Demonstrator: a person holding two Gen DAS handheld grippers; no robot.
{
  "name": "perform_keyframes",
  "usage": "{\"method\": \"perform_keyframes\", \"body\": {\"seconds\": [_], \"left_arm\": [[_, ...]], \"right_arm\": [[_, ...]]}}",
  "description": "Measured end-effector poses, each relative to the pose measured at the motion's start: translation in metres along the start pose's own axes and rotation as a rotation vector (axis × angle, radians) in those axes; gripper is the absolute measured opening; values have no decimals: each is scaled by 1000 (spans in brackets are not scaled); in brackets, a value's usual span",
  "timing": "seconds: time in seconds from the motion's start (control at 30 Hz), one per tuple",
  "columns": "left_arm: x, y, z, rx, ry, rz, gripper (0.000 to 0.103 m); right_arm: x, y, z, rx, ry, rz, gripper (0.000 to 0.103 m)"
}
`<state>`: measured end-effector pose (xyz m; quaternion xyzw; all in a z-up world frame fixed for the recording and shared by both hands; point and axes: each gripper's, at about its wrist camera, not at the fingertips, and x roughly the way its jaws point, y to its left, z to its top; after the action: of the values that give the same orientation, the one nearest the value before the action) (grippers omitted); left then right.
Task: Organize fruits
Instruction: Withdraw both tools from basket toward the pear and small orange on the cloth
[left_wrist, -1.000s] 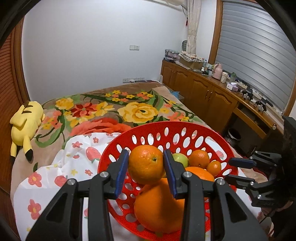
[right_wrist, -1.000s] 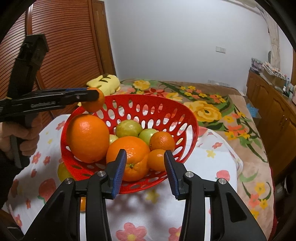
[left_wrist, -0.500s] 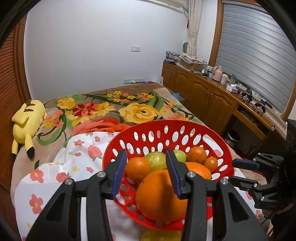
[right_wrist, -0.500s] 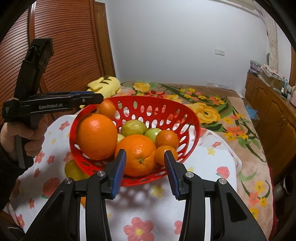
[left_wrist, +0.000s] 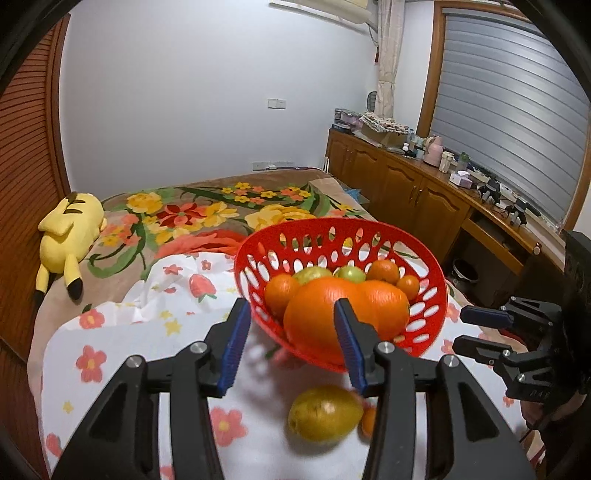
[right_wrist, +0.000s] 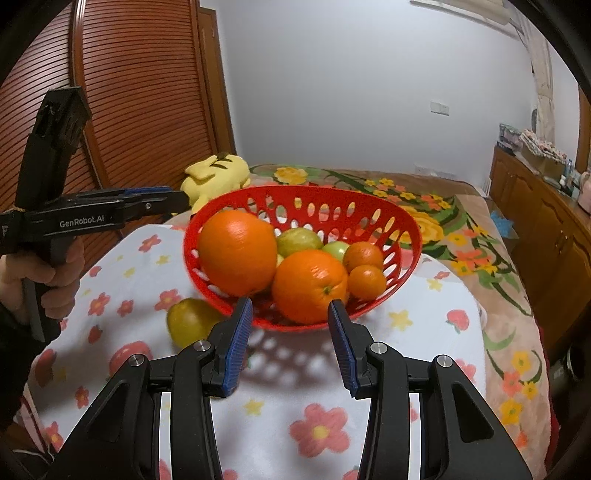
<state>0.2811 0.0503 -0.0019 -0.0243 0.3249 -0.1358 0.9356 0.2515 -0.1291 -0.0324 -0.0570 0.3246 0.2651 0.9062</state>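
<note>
A red perforated basket (left_wrist: 424, 258) (right_wrist: 332, 201) stands on the flowered cloth and holds several oranges and green fruits, the biggest being a large orange (left_wrist: 314, 321) (right_wrist: 236, 251). A yellow-green pear (left_wrist: 323, 413) (right_wrist: 190, 321) lies on the cloth beside the basket, with a small orange (left_wrist: 368, 421) partly hidden next to it. My left gripper (left_wrist: 291, 343) (right_wrist: 177, 201) is open and empty, held back from the basket's near rim. My right gripper (right_wrist: 290, 343) (left_wrist: 472, 328) is open and empty in front of the basket.
A yellow plush toy (left_wrist: 70, 232) (right_wrist: 218, 175) lies on the floral bedspread behind the cloth. A wooden cabinet (left_wrist: 424, 199) with clutter runs along the right wall. A wooden slatted door (right_wrist: 129, 110) stands at the left.
My left gripper let go of the orange into the basket, then drew back and up to the left. The pear on the cloth came into view. The right gripper stayed open.
</note>
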Motion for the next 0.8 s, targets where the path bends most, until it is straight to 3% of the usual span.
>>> {"method": "perform_keyframes", "body": {"seconds": [0.43,0.8], "left_arm": [[-28,-9,-47,13,19,3,54],[-25,-5,-77,7,64,0,55]], "right_arm": [[-9,30,-26,5,21,14,43],[16,47,-40,-6,83,30,43]]}}
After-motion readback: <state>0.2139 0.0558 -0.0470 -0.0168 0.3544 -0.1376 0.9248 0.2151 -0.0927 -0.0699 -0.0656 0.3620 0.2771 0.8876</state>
